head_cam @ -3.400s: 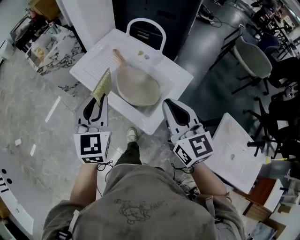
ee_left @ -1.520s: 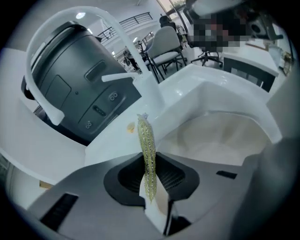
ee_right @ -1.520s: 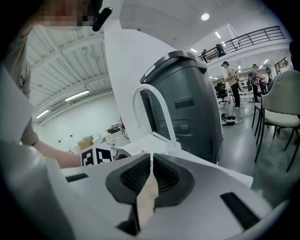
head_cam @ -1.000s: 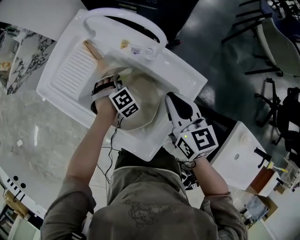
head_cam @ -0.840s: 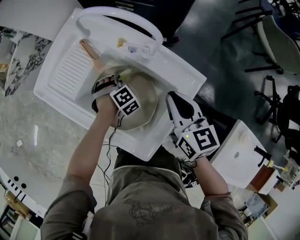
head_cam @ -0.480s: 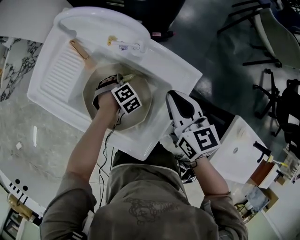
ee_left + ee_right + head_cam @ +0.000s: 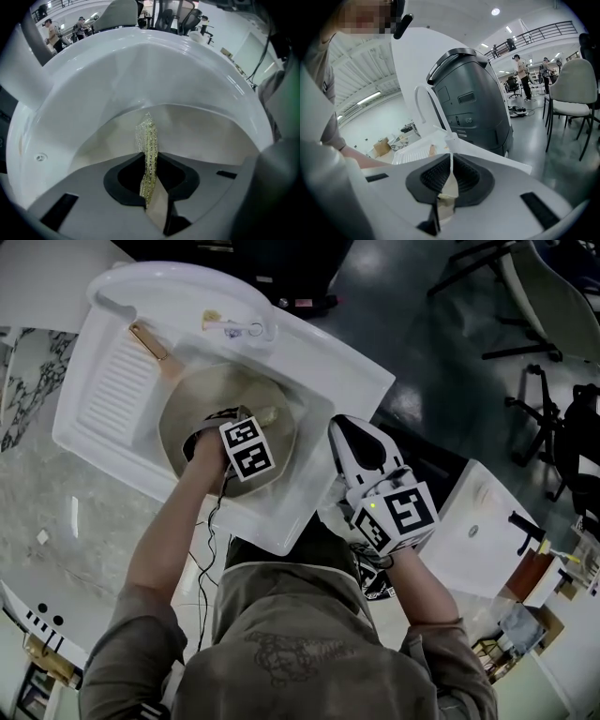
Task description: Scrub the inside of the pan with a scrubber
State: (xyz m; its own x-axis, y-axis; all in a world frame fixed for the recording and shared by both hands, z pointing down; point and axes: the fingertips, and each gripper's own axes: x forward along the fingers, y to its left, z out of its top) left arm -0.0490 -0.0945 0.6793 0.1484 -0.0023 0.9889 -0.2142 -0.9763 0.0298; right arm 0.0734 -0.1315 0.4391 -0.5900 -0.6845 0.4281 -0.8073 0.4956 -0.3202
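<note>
Head view: one pan [image 7: 192, 404], one scrubber [image 7: 267, 415], two grippers and two white sink units could be counted. The pan sat in the basin of the nearer sink [image 7: 337, 362], its wooden handle [image 7: 148, 338] pointing to 10 o'clock over the ribbed drainer. The left gripper [image 7: 246, 432] reached down inside the pan, with a yellow end of the scrubber showing at its 2 o'clock side. Free pan floor lay open toward 9 and 12 o'clock. The right gripper [image 7: 345, 427] hung at the pan's 3 o'clock, its tip over the sink's rim, well apart from the pan. The second sink unit [image 7: 478, 531] lay on the floor at 4 o'clock.

Left gripper view: the left gripper [image 7: 149, 176] had its jaws pinched on the thin yellow-green scrubber [image 7: 147, 145], which stood on edge and stuck out ahead of them to the beige pan wall [image 7: 206, 136]; whether it touched could not be told. The white basin wall [image 7: 140, 70] curved round behind, from 9 to 3 o'clock.

Right gripper view: the right gripper [image 7: 451, 176] had its jaws pressed together with nothing between them. Ahead at 11 o'clock lay the sink's drainer [image 7: 417, 152] and one arched white tap [image 7: 423, 101]; one dark grey machine [image 7: 473, 108] stood at 12 o'clock and one chair [image 7: 576, 89] at 3 o'clock on open floor
</note>
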